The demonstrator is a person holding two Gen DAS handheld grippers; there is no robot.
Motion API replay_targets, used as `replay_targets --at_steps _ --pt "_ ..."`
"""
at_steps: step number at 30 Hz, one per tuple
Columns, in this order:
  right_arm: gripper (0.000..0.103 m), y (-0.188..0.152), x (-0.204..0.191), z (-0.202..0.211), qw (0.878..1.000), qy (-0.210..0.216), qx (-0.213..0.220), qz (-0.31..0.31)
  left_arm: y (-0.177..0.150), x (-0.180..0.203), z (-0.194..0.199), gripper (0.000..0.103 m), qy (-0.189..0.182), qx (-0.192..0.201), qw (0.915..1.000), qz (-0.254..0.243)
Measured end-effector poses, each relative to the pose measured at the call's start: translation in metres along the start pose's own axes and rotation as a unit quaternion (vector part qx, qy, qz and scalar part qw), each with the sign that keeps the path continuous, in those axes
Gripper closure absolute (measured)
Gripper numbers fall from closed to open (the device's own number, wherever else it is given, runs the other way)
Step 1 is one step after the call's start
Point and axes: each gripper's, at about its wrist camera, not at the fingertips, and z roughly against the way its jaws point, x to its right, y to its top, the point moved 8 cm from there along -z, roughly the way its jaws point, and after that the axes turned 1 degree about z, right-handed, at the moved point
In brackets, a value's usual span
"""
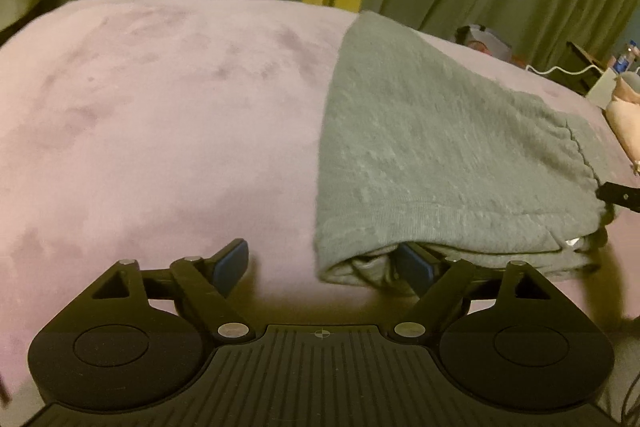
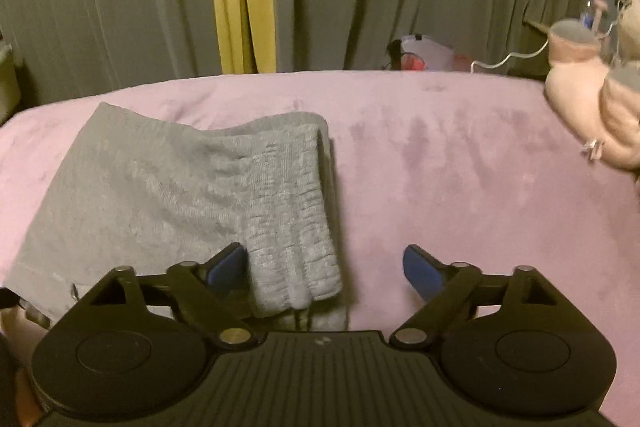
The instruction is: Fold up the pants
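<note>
With the gray pants (image 1: 432, 155) folded on the pink bed (image 1: 160, 131), jaws of the left gripper (image 1: 326, 261) and right gripper (image 2: 326, 267) are spread; the bundle's near corners should be pinched evenly.

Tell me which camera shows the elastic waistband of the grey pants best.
The right wrist view: the gathered waistband lies unobstructed, straight ahead between the open right gripper's fingers. The left wrist view shows it only obliquely at the pants' far right edge.
</note>
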Motion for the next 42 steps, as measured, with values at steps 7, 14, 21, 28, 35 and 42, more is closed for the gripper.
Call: replay_targets --at_steps 7,14,21,28,35,42 --pt "0.013 0.015 0.006 -0.001 0.998 0.035 0.015 -0.052 0.042 -0.005 0.032 0.007 -0.015 0.074 0.9966 0.033" --pt "0.004 -0.011 -0.007 -0.055 0.993 0.072 -0.079 -0.047 0.035 0.029 -0.041 0.007 -0.046 0.016 0.9988 -0.003" --pt "0.004 -0.021 0.014 -0.069 0.972 0.149 -0.100 -0.153 0.028 0.022 -0.056 0.002 -0.005 0.027 0.9992 -0.029" --pt "0.004 -0.019 0.017 -0.083 0.959 0.197 -0.090 -0.180 0.041 0.018 -0.084 0.002 -0.097 -0.024 0.9947 0.024" --pt "0.005 -0.014 0.003 -0.091 0.955 0.229 -0.076 -0.175 0.056 0.041 -0.116 0.000 -0.143 -0.064 0.9874 -0.024" --pt "0.029 -0.010 0.003 -0.096 0.946 0.264 -0.077 -0.172 0.073 0.045 -0.135 0.001 -0.162 -0.061 0.9846 0.019"
